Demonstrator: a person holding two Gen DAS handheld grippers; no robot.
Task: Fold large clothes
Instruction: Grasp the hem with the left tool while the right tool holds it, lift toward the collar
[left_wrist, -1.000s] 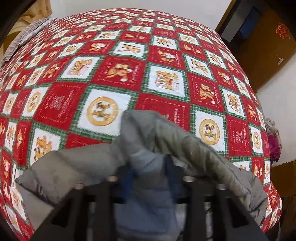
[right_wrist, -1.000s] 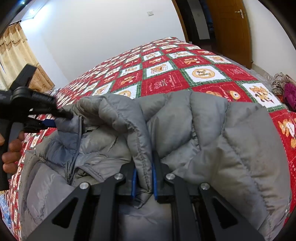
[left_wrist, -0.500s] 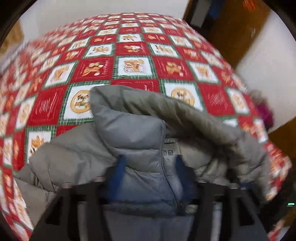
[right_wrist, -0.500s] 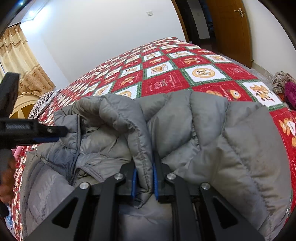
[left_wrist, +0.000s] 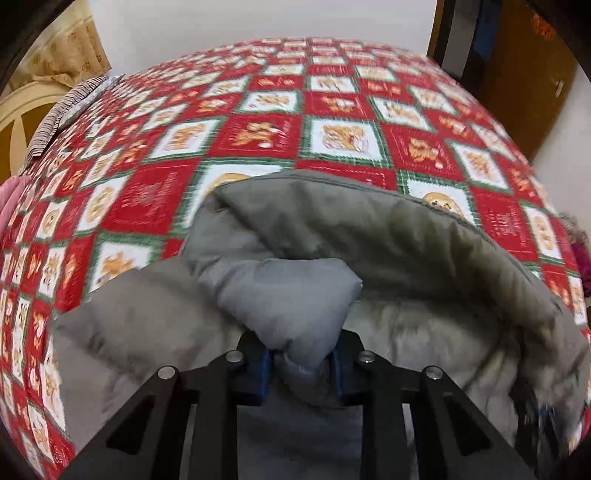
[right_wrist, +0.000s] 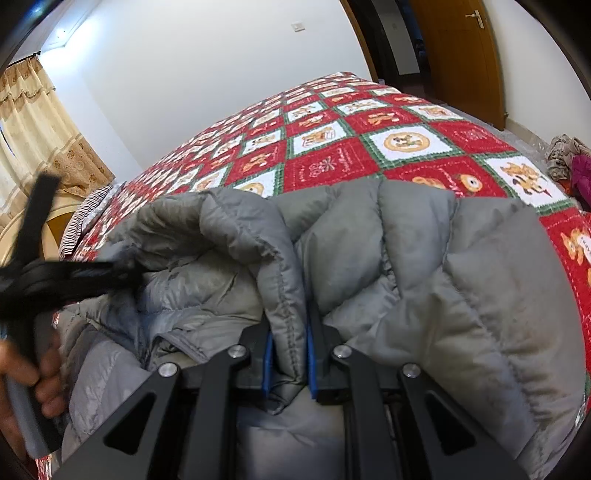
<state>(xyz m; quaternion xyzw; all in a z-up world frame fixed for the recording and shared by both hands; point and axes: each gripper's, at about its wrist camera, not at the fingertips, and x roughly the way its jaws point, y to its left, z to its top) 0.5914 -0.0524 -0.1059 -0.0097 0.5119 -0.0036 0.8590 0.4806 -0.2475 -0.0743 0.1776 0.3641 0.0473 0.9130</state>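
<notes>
A grey puffer jacket lies bunched on the near part of the bed. In the left wrist view my left gripper has its jaws closing on a rounded fold of the jacket, and the blue pads press into the fabric. From the right wrist view, the left gripper shows blurred at the jacket's left side, with a person's hand around its handle. My right gripper is shut on a stitched edge of the jacket that stands up between its pads.
The bed carries a red, green and white patchwork quilt. A striped pillow and beige curtains are at the left. A wooden door stands at the far right. Loose clothes are heaped beyond the bed's right edge.
The left gripper let go of the collar, opened wide, shifted along the jacket and closed again on a rounded fold. The right gripper kept its grip and stayed in place.
</notes>
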